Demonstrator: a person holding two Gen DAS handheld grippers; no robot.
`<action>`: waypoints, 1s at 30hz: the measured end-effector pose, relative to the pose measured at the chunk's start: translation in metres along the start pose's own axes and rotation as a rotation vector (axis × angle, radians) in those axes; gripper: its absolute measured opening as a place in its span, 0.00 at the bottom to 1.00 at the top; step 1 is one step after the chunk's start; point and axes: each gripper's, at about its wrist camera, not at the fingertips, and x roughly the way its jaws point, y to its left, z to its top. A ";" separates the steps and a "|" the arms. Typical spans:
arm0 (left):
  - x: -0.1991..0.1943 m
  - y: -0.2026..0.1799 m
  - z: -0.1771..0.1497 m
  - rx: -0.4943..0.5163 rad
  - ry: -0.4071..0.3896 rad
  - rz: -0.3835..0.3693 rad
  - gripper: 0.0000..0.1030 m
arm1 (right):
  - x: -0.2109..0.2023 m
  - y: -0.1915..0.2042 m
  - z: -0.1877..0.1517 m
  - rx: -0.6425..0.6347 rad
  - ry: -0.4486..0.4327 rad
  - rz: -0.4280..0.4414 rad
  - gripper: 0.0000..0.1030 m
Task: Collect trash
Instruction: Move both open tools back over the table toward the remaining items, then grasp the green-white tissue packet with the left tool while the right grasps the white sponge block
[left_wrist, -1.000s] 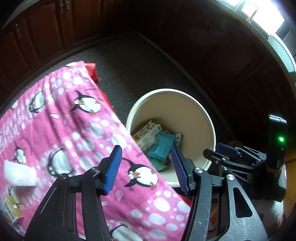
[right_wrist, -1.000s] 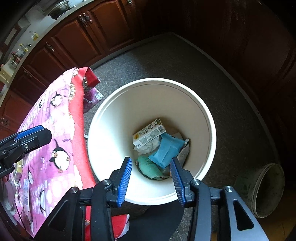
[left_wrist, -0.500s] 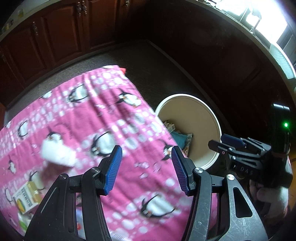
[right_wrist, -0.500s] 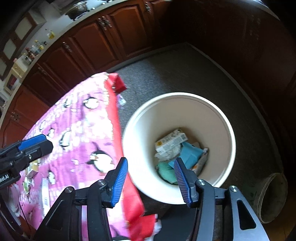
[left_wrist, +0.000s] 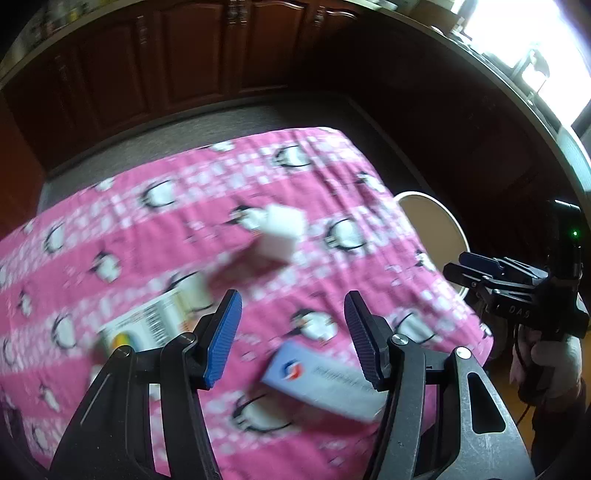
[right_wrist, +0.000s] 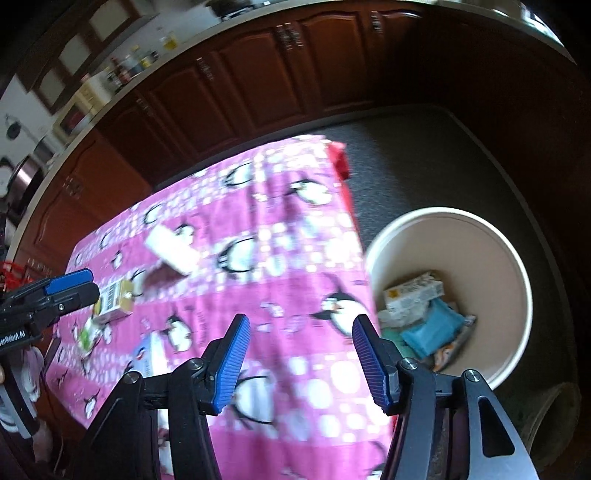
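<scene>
1. Left wrist view shows the left gripper (left_wrist: 291, 336) with its jaws spread wide and nothing between them, hanging over the pink penguin cloth (left_wrist: 147, 221) that covers the table.
2. Trash left on the cloth: a white crumpled piece (left_wrist: 280, 232) near the middle, a small carton (left_wrist: 147, 325) just left of the left finger, and a blue-and-white box (left_wrist: 321, 380) low between the fingers, nearest of all. All three are blurred, so print and exact shape cannot be read.
3. Right wrist view has the right gripper (right_wrist: 299, 354) also wide and empty, above the cloth's near right part, with the white bucket (right_wrist: 517, 266) on the floor just beside the table's right edge.
4. The bucket already holds some trash: a small box (right_wrist: 413, 291) and a blue packet (right_wrist: 432, 328) among other scraps.
5. My reading: this is the reach for the next piece, with no grasp begun. The next move calls for lowering one gripper onto a piece, most likely the blue-and-white box, straddling it and closing.
6. Room: the cloth between the pieces is bare, so the approach looks free. The two grippers are well apart.
7. The cloth's right edge drops off right next to the bucket's rim, so carrying a piece across should be short; soft cloth may bunch under the fingers.
</scene>
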 end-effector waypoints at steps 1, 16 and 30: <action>-0.004 0.009 -0.004 -0.012 -0.002 0.008 0.55 | 0.001 0.005 0.000 -0.009 0.003 0.004 0.54; -0.035 0.128 -0.070 -0.194 0.020 0.103 0.59 | 0.032 0.074 0.005 -0.127 0.052 0.062 0.58; -0.006 0.157 -0.108 -0.168 0.059 0.129 0.63 | 0.054 0.104 0.030 -0.192 0.060 0.074 0.69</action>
